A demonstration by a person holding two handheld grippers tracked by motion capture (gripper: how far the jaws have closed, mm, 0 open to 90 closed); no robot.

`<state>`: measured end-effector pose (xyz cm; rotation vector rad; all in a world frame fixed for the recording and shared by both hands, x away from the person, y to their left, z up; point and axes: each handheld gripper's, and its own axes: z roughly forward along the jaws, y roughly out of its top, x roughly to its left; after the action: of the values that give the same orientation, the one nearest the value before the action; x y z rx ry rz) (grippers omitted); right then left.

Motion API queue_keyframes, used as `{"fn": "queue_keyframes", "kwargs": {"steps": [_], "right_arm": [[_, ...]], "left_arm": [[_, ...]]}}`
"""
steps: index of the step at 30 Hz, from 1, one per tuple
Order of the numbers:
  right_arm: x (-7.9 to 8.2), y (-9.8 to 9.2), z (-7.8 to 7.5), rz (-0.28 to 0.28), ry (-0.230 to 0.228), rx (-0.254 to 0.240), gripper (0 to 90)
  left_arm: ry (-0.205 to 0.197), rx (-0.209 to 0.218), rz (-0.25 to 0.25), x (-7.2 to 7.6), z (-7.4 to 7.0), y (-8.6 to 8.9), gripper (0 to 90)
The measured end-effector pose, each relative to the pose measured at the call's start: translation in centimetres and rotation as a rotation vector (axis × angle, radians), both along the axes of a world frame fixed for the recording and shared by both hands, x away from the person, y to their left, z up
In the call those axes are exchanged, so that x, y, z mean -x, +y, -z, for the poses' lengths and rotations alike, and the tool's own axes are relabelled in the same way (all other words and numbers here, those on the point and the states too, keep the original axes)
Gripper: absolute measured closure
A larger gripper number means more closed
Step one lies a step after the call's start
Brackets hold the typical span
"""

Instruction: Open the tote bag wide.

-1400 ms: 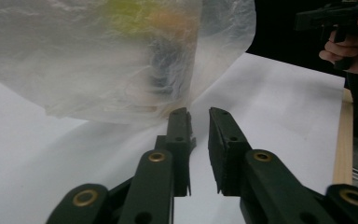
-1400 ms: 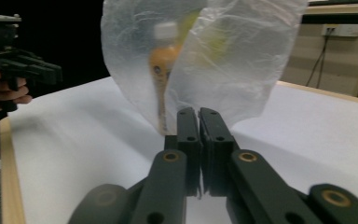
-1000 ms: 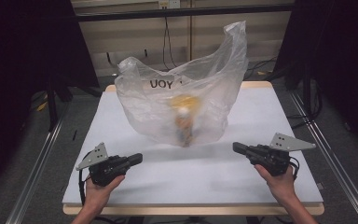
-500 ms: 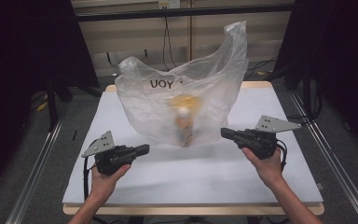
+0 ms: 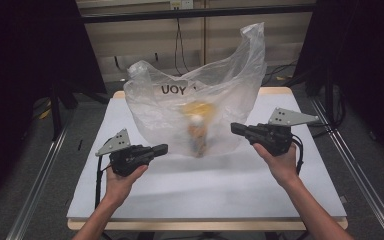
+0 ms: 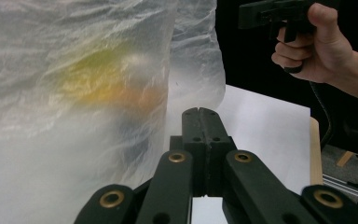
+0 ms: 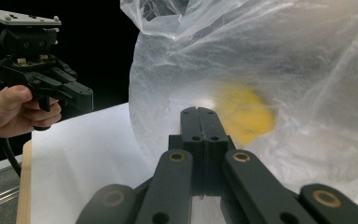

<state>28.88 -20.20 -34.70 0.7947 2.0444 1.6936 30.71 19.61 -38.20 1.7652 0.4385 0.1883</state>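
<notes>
A big clear plastic bag (image 5: 200,107) stands puffed up at the middle of the white table (image 5: 205,185). Dark letters are printed on its front. Inside it I make out a bottle with a white cap (image 5: 197,132) and something yellow (image 5: 196,107). The yellow blur inside the bag (image 6: 74,93) fills the left of the left gripper view, and the bag (image 7: 270,88) looms ahead in the right gripper view. My left gripper (image 5: 165,148) is shut and empty, just left of the bag's base. My right gripper (image 5: 234,127) is shut and empty, its tip at the bag's right side.
The table has a wooden rim (image 5: 190,224). Metal rails (image 5: 40,175) run along the floor on both sides. Cables hang at the back wall behind the bag. Bare white tabletop lies between my forearms.
Both hands have risen off the table and moved forward and inward toward the bag. Both sets of jaws stayed shut. The bag has not moved.
</notes>
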Motion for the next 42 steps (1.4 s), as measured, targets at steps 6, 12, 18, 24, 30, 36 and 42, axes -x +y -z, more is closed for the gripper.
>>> {"fn": "queue_keyframes", "kwargs": {"steps": [6, 12, 18, 24, 30, 36, 42], "right_arm": [[-0.8, 0.2, -0.8, 0.002, -0.003, -0.003, 90.0], [-1.2, 0.3, -1.9, 0.003, -0.022, -0.008, 90.0], [-1.6, 0.7, -3.0, -0.007, -0.036, -0.006, 90.0], [-2.3, 1.5, -4.1, -0.013, -0.043, 0.003, 90.0], [-3.2, 2.6, -4.7, -0.027, -0.054, 0.003, 90.0], [-4.0, 3.7, -5.2, -0.03, -0.052, 0.024, 90.0], [-4.8, 4.4, -6.1, -0.023, -0.06, 0.033, 90.0]], "left_arm": [[-0.02, 0.007, 0.013, -0.6, -0.7, -1.0, 90.0], [-0.032, 0.022, 0.02, -0.9, -1.3, -1.8, 90.0], [-0.054, 0.026, 0.012, -1.4, -2.3, -2.2, 90.0], [-0.068, 0.038, 0.008, -2.5, -3.7, -2.9, 90.0], [-0.083, 0.037, 0.025, -3.0, -4.7, -4.0, 90.0], [-0.098, 0.047, 0.024, -3.6, -5.7, -4.6, 90.0], [-0.111, 0.066, 0.014, -4.3, -7.3, -4.8, 90.0]]}}
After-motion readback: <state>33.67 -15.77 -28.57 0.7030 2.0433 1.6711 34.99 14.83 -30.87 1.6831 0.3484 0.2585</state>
